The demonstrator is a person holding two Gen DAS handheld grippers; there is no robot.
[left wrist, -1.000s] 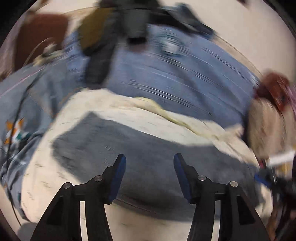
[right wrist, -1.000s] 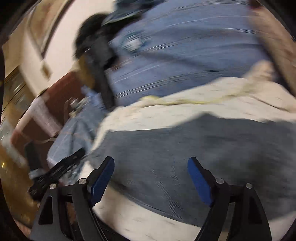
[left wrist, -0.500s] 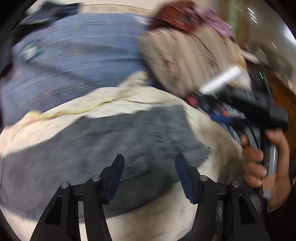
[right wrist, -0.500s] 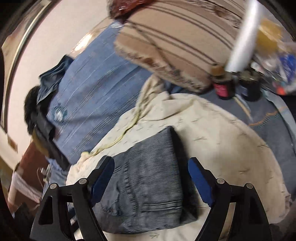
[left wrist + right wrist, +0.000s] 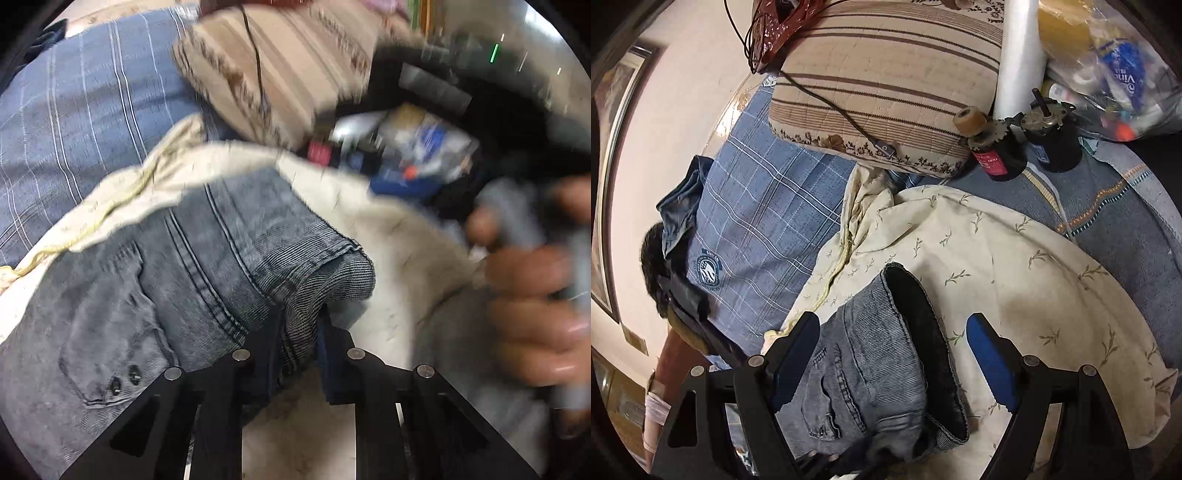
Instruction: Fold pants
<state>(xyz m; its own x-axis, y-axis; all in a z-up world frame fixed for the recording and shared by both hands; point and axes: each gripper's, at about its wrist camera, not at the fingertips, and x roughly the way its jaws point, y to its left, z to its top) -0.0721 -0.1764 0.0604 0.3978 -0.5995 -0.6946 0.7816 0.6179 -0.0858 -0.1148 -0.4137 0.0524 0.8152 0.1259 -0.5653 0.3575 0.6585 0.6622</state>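
Grey-blue jeans [image 5: 177,280] lie folded on a cream floral sheet [image 5: 391,236] on the bed. My left gripper [image 5: 299,332] is shut on the near folded edge of the jeans, denim bunched between its jaws. In the right wrist view the same jeans [image 5: 882,354] lie in a folded stack, dark inner fabric showing along their right edge. My right gripper [image 5: 894,343] is open, its blue pads on either side of the stack, above it. A hand holding the right gripper's handle [image 5: 532,317] shows at the right of the left wrist view.
A striped beige pillow [image 5: 886,85] lies at the head of the bed on a blue plaid cover [image 5: 757,206]. Two black cylinders [image 5: 997,155], a white roll [image 5: 1019,55] and a plastic bag of items [image 5: 1115,74] stand at the far right. Dark clothes [image 5: 679,221] lie by the wall.
My left gripper has closed on the near edge of the jeans. My right gripper has moved closer over the folded stack and stays open.
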